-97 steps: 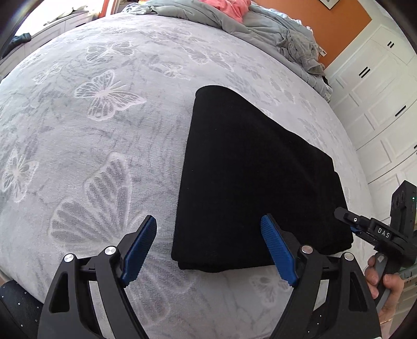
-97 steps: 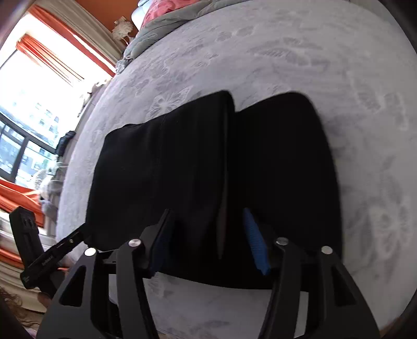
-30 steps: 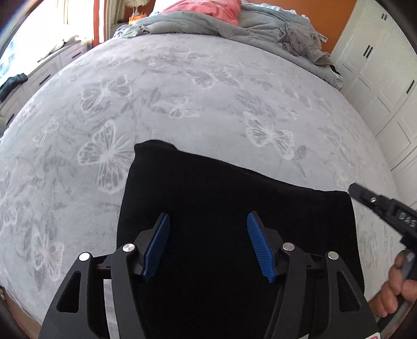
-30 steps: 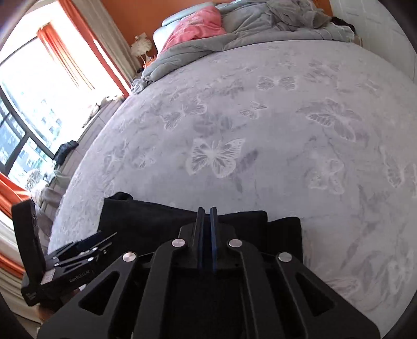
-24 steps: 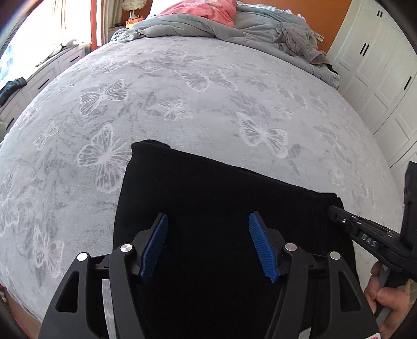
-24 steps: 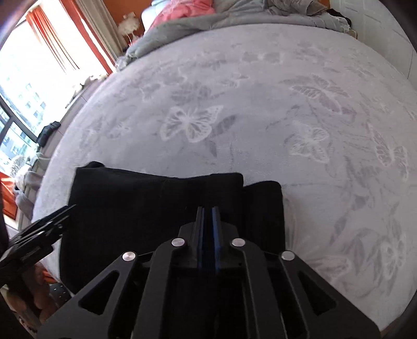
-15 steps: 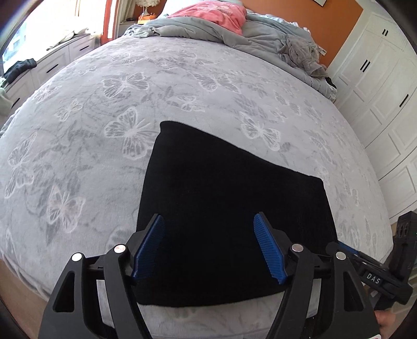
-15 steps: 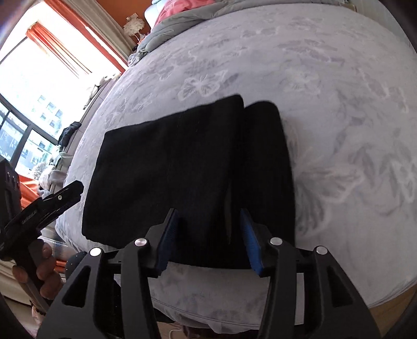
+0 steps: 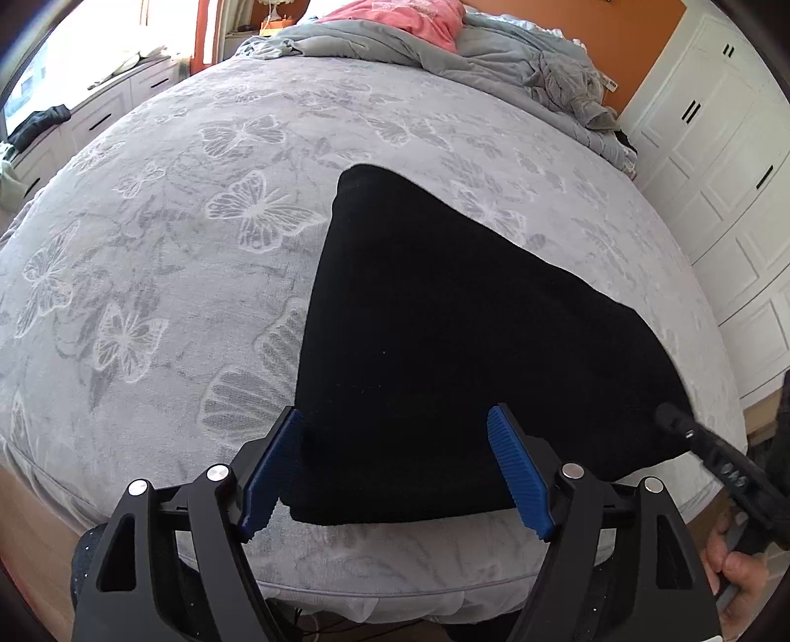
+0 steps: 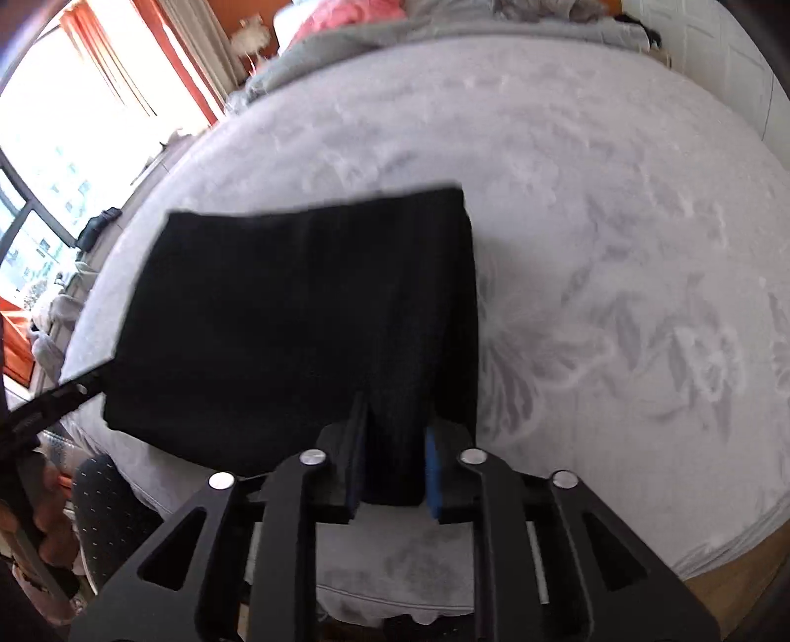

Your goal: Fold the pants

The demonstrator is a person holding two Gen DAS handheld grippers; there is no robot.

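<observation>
Black folded pants (image 9: 469,345) lie flat on the grey butterfly-print bed (image 9: 197,247), close to its near edge. My left gripper (image 9: 397,469) hovers over their near left corner. Its jaws are opening wide, and the blue pads (image 9: 276,464) press on nothing. In the right wrist view, my right gripper (image 10: 395,464) is at the near right edge of the pants (image 10: 296,321). Its jaws are closing, and a fold of black fabric fills the narrow gap between the pads. The right gripper's tip (image 9: 691,434) shows at the pants' right corner, held by a hand (image 9: 735,568).
A crumpled grey duvet (image 9: 493,64) and a pink pillow (image 9: 405,15) lie at the head of the bed. White wardrobe doors (image 9: 730,173) stand to the right. A bright window with orange curtains (image 10: 74,123) is on the left. Wooden floor (image 10: 730,592) shows below the near mattress edge.
Both grippers drew back from over the pants to their near edge. The right gripper went from shut to open, then narrowed around the fabric. The left jaws spread wider.
</observation>
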